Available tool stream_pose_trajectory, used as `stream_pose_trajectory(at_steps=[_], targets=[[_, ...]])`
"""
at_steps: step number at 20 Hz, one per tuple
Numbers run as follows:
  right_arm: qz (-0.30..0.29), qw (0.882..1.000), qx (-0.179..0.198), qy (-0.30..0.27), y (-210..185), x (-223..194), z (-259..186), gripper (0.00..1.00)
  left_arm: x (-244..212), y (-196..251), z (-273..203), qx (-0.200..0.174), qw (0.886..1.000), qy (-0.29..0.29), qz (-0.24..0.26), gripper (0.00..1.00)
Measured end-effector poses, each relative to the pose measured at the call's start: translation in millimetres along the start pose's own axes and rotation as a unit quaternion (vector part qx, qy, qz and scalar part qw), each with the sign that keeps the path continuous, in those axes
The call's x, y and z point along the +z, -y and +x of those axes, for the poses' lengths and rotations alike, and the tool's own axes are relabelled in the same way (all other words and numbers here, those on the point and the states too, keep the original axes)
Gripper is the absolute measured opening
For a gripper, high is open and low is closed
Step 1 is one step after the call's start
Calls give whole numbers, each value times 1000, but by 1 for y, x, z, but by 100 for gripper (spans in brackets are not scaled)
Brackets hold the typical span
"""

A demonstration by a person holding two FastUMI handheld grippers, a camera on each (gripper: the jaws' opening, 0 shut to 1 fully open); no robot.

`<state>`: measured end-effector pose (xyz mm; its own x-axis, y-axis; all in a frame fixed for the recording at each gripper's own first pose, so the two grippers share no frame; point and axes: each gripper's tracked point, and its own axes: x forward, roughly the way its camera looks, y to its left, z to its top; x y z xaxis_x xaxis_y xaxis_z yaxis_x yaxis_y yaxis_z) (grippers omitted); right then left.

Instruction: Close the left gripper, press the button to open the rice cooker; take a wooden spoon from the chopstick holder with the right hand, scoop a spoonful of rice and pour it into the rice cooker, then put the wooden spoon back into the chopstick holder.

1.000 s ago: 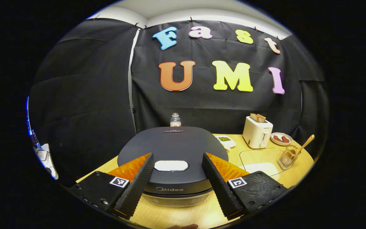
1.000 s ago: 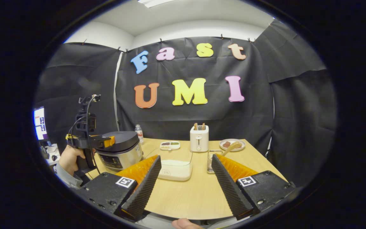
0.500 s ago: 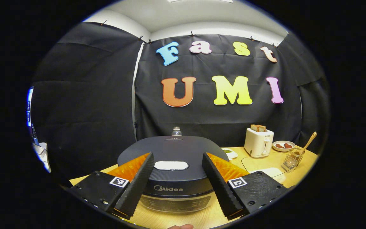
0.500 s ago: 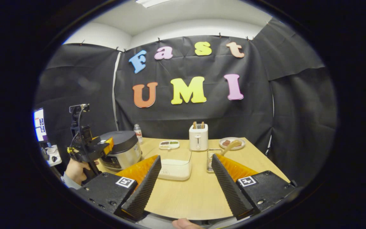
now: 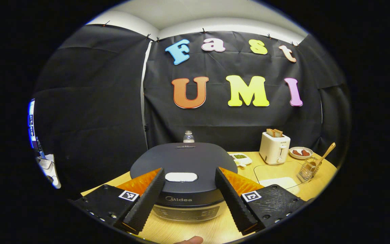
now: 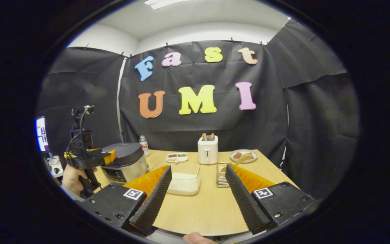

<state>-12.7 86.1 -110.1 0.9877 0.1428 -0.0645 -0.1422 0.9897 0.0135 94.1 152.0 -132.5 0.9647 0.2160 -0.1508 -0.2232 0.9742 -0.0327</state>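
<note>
Jaws wide on left gripper [image 5: 189, 200] — level, facing rice cooker [image 5: 184, 162] button [image 5: 181, 177].

On my table [image 6: 201, 206]: a white toaster [image 6: 207, 154] holding bread, a plate [image 6: 243, 156] just beside it, a divided snack dish [image 6: 176, 157], a small bottle [image 6: 144, 145] near the wall.

One table [image 6: 198, 213] carries the lot. On it: one rice cooker [image 5: 184, 162] with one white button [image 5: 181, 177] on its lid, one water bottle [image 5: 188, 137], one toaster [image 5: 274, 148] with two slices of toast [image 5: 273, 132], one clear tub of rice [image 6: 185, 177], one wire chopstick holder [image 5: 306, 171] with one wooden spoon [image 5: 324, 156], one small plate [image 5: 300, 153], one divided dish [image 5: 240, 157]. Two grippers: left gripper [image 5: 189, 199], right gripper [image 6: 195, 203].
</note>
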Motion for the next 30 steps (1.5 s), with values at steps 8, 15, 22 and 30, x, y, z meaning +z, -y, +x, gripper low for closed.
stream_pose_trajectory(at_steps=[8,15,22,30], targets=[[-7,999,-27,29,26,34,-16,100,43,13,-70,-15,1000,8,-22,95],[-12,997,-63,51,65,60,-27,100,57,22,-134,-41,998,38,-33,95],[-2,996,-74,41,89,44,-33,100,58,23,-186,-46,996,68,-24,94],[-13,995,-84,45,97,48,-34,100,74,48,-188,-78,993,86,-3,94]])
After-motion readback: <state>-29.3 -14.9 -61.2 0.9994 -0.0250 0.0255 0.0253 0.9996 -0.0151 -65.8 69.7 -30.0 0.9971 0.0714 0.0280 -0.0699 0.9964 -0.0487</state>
